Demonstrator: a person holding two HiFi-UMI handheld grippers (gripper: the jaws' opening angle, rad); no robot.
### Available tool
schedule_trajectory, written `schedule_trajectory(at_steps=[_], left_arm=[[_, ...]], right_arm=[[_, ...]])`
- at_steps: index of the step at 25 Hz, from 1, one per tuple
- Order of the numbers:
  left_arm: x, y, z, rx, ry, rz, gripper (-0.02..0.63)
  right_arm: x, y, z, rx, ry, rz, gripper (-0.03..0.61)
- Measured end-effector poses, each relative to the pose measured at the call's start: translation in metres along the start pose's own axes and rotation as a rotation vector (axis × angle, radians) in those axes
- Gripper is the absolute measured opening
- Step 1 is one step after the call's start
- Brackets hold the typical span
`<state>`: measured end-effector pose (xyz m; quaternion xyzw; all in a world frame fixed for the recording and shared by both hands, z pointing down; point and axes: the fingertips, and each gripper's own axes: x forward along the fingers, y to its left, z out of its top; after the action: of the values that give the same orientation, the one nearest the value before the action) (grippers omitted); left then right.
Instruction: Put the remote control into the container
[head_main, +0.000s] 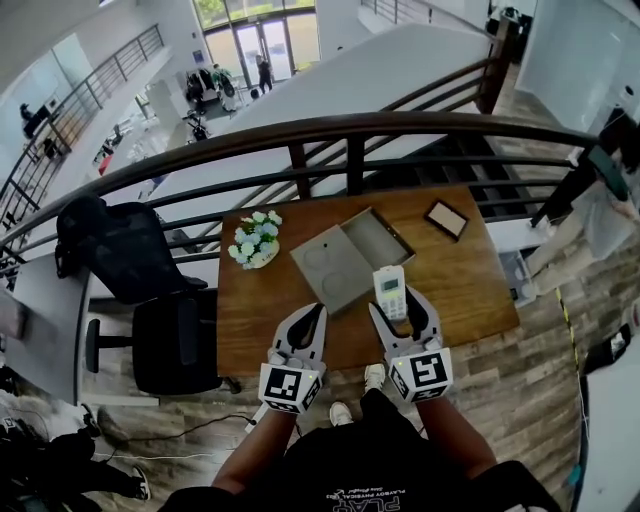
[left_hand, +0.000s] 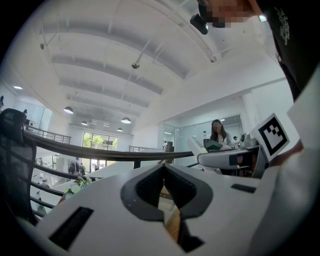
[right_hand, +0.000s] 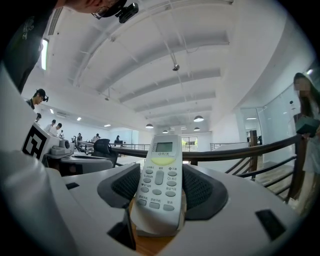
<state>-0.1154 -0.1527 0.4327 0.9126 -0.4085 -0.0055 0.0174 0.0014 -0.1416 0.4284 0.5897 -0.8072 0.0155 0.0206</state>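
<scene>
Right gripper (head_main: 396, 305) is clamped on the remote (right_hand: 159, 182), one jaw on each long side. The remote stands upright with its screen end poking out past the tips and the buttons facing the gripper's camera. Its lower end sinks down between the jaws, so that bit is hidden.

Left gripper (left_hand: 163, 168) is closed with nothing in it. The tips meet, and through the small gap under them there's only a sliver of wood and something pale I can't make out.

From the head view, the remote is not in the container (head_main: 335, 265). It's just beside the container's near right corner, over the table (head_main: 250, 315). I can't tell whether it is touching the wood or up in the air. The container is grey and lies open in two flat halves at the middle of the table. The left half has two round marks in it. Which half is the lid, no idea.

Also on the table are the flowers (head_main: 255, 241), left of the container, and a flat dark thing (head_main: 446, 219) with a pale border near the far right corner, too small to identify. The railing (head_main: 350, 128) curves behind the table, and a chair (head_main: 150, 290) sits off its left end.

Neither gripper view shows the container. Both look up and out, at the railing and ceiling.
</scene>
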Motion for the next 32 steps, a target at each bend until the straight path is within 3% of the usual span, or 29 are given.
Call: schedule_trajectory(at_steps=[22, 32], left_arm=[[0.131, 0.022, -0.026, 0.017, 0.082, 0.119, 0.006], [0.165, 0.035, -0.033, 0.012, 0.099, 0.184, 0.006]], right_arm=[[0.097, -0.11, -0.021, -0.011, 0.039, 0.108, 0.264], [0.132, -0.14, -0.038, 0.001, 0.067, 0.143, 0.264]])
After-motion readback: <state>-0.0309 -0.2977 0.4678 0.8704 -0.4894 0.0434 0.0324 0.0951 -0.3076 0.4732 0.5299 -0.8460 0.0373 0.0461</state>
